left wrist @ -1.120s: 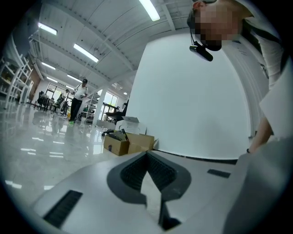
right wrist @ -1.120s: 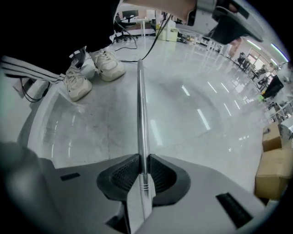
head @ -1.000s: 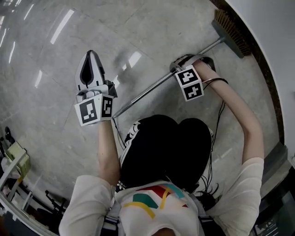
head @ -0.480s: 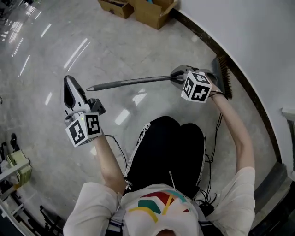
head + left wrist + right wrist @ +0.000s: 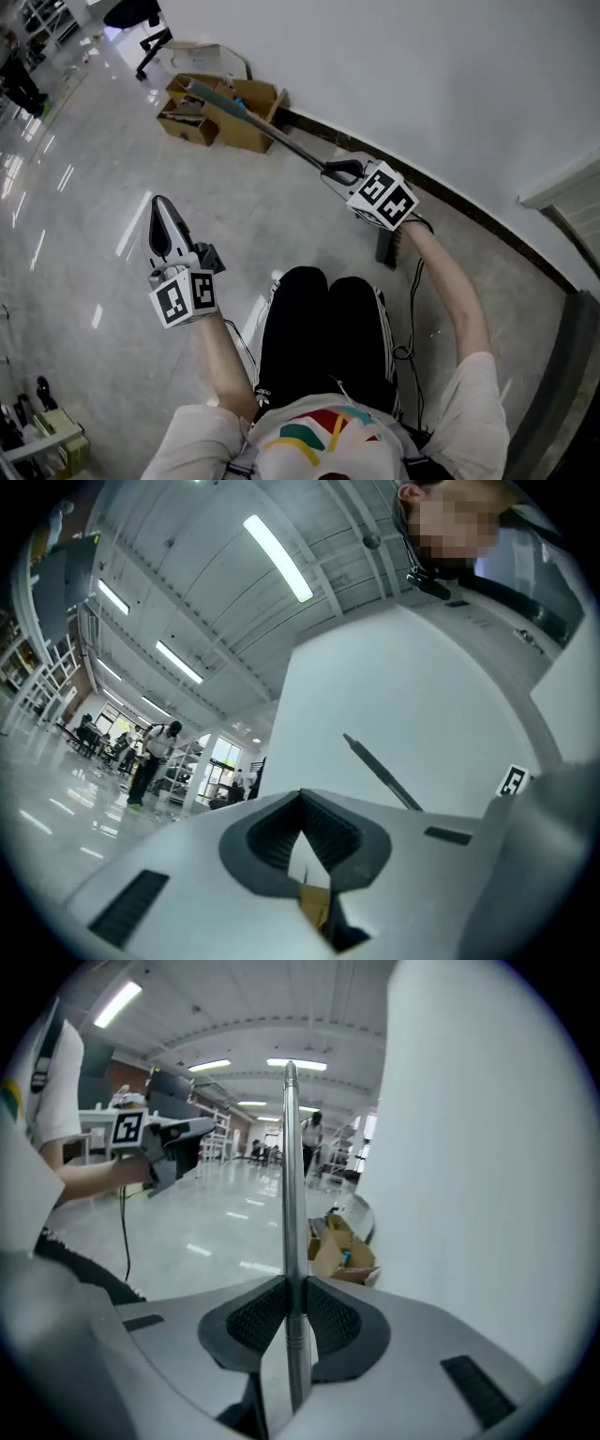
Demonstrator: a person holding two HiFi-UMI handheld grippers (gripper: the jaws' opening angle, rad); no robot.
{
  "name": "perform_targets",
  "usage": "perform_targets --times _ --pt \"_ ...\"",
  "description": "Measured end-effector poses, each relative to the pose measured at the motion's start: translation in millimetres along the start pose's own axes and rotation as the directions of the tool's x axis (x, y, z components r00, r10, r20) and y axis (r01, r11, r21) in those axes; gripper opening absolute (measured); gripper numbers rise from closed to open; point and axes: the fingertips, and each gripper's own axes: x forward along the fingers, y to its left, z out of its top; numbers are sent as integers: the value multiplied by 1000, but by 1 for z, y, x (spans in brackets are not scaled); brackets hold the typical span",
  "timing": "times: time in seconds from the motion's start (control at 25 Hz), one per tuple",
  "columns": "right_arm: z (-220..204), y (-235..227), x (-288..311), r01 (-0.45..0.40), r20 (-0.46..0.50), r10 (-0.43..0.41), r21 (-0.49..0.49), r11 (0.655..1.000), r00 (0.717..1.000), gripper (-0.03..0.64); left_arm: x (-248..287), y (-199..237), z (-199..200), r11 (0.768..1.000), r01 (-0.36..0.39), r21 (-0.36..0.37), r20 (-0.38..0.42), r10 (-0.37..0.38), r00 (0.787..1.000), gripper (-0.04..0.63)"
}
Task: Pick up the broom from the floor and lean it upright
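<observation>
broom held aslant beside the white wall (image 5: 394, 75)

the right gripper (image 5: 336, 172) is clamped on the smooth grey metal handle (image 5: 289, 1241) of the long broom (image 5: 281, 141), low on the pole. its dark brush head (image 5: 389, 246) sits at the wall's foot, and the tip points along the wall. the left gripper (image 5: 161, 214), farther from the wall, is closed on nothing. the pole looks stiff, light, slick and head-heavy, so a second hold higher up should steady it.
</observation>
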Motion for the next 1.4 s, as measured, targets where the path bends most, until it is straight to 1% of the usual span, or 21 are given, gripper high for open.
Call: perform_targets --times 0.08,0.12,0.16,0.2,0.24,0.32,0.4,0.48,0.56,0.6,0.68,0.72,0.76,0.8,0.84,0.88,0.92,1.04,1.16,1.32,1.4 --pt "4 -30 -27 103 55 -110 114 988 992 81 19 -30 3 997 70 -13 26 -69 997 46" --pt "4 -48 -40 161 75 -176 175 971 982 81 30 -45 5 994 105 -16 45 -104 994 46" --pt "2 -64 -53 217 86 -243 239 946 966 81 41 -59 6 990 139 -15 59 -138 989 46" --pt "-3 -78 -64 269 88 -309 305 913 947 81 50 -72 5 985 173 -13 63 -172 983 46" --pt "-11 -89 -75 317 81 -370 370 873 926 81 56 -84 3 979 204 -14 60 -202 977 46" --pt "-30 -107 -97 405 50 -486 480 778 873 80 66 -107 -4 966 255 -30 48 -254 966 46" --pt "-51 -125 -118 488 6 -594 562 667 804 80 74 -130 -13 952 301 -52 39 -299 953 46" --pt "-71 -141 -140 557 -46 -687 627 545 725 80 80 -152 -20 936 341 -82 41 -339 940 46" --pt "-89 -154 -161 606 -102 -761 676 420 641 80 82 -173 -19 919 377 -118 61 -372 926 46" --pt "-98 -160 -171 622 -128 -790 696 360 600 80 83 -184 -19 910 395 -124 67 -389 919 46" --pt "-115 -170 -190 637 -173 -834 729 249 524 80 82 -202 -22 896 432 -105 58 -428 902 46" --pt "-123 -173 -198 638 -192 -848 742 204 495 80 80 -211 -25 889 448 -98 52 -445 894 46" --pt "-130 -176 -204 638 -208 -857 751 169 472 80 79 -218 -27 882 462 -94 47 -459 887 46" --pt "-135 -179 -209 637 -219 -862 757 145 456 80 77 -225 -29 876 473 -92 45 -471 881 46" --pt "-138 -182 -212 637 -226 -866 760 131 447 80 77 -230 -30 872 481 -92 42 -479 877 46" --pt "-140 -185 -214 639 -228 -868 759 126 442 80 76 -235 -32 868 487 -92 38 -486 873 46" --pt "-140 -188 -214 642 -226 -869 756 128 440 81 76 -240 -34 865 493 -92 33 -493 870 46" --pt "-140 -197 -211 640 -212 -867 754 148 450 81 73 -254 -40 852 516 -88 20 -517 856 46" --pt "-144 -201 -207 637 -216 -859 755 155 465 81 62 -262 -50 840 538 -78 -10 -540 842 46" --pt "-138 -203 -208 658 -181 -871 727 194 457 81 53 -267 -63 837 538 -102 -41 -543 838 46" --pt "-136 -203 -212 649 -163 -878 735 196 450 81 52 -271 -67 836 540 -100 -51 -546 836 46"
